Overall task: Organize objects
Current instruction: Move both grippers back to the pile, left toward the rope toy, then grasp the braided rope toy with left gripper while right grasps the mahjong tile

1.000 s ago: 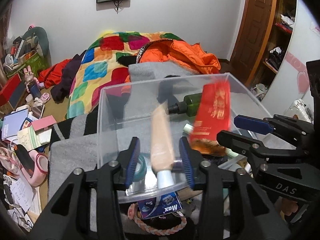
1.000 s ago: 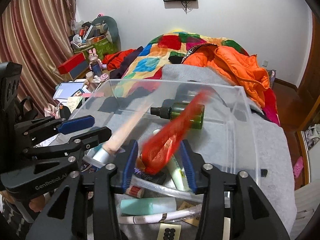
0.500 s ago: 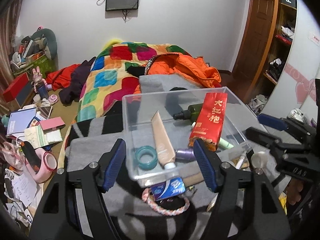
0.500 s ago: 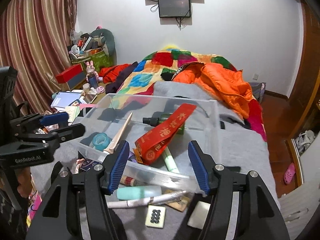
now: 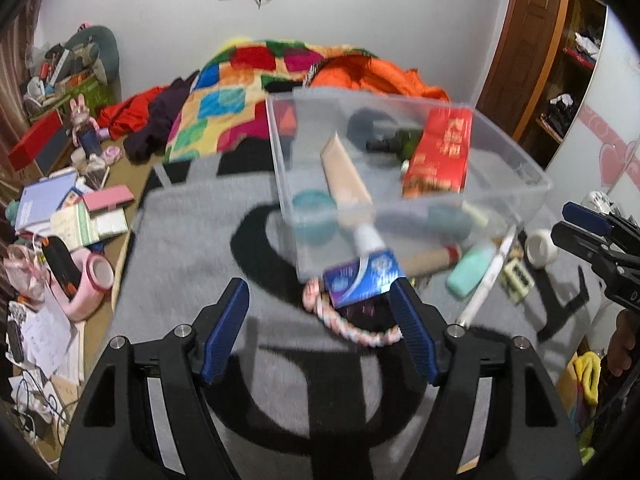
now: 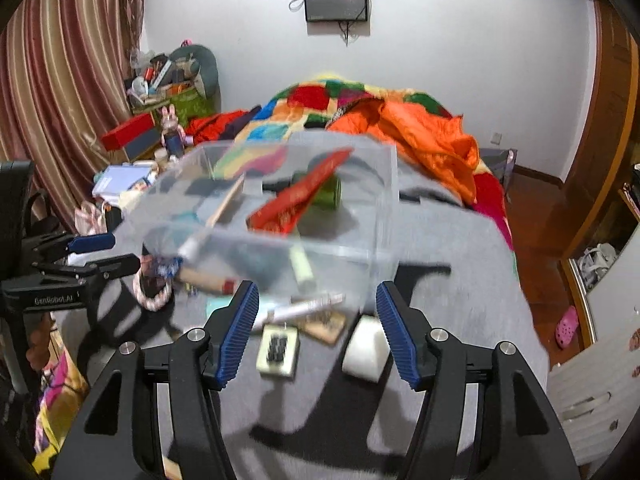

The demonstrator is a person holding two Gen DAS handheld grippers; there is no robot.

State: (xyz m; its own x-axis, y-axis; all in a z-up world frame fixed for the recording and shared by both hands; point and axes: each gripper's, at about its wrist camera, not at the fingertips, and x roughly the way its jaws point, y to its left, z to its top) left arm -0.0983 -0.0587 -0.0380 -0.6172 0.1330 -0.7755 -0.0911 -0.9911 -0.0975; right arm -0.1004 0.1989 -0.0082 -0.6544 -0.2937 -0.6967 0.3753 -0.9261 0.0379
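A clear plastic bin (image 5: pixel 532 184) (image 6: pixel 384 184) sits on the grey blanket. Inside lie a red packet (image 5: pixel 440 156) (image 6: pixel 300 200), a beige tube (image 5: pixel 346 184), a teal ring (image 5: pixel 314 206) and a dark green bottle (image 5: pixel 396 142). In front of it lie a blue packet (image 5: pixel 362 276), a pink braided cord (image 5: pixel 348 328), a mint bottle (image 5: pixel 470 268), a white pen (image 5: pixel 486 280), a small card of black pieces (image 6: pixel 278 350) and a white block (image 6: pixel 366 348). My left gripper (image 5: pixel 320 332) is open and empty, back from the bin. My right gripper (image 6: pixel 318 334) is open and empty above the card.
A bed with a patchwork quilt (image 5: pixel 256 76) and orange jacket (image 6: pixel 424 140) lies behind. Books, boxes and pink tape rolls (image 5: pixel 92 280) clutter the floor at left. A white jar (image 5: pixel 540 248) stands at right. A wooden door (image 5: pixel 524 40) is at the back right.
Both grippers let go of the tube and red packet, which now lie in the bin. Both opened wide and pulled back toward me, away from the bin.
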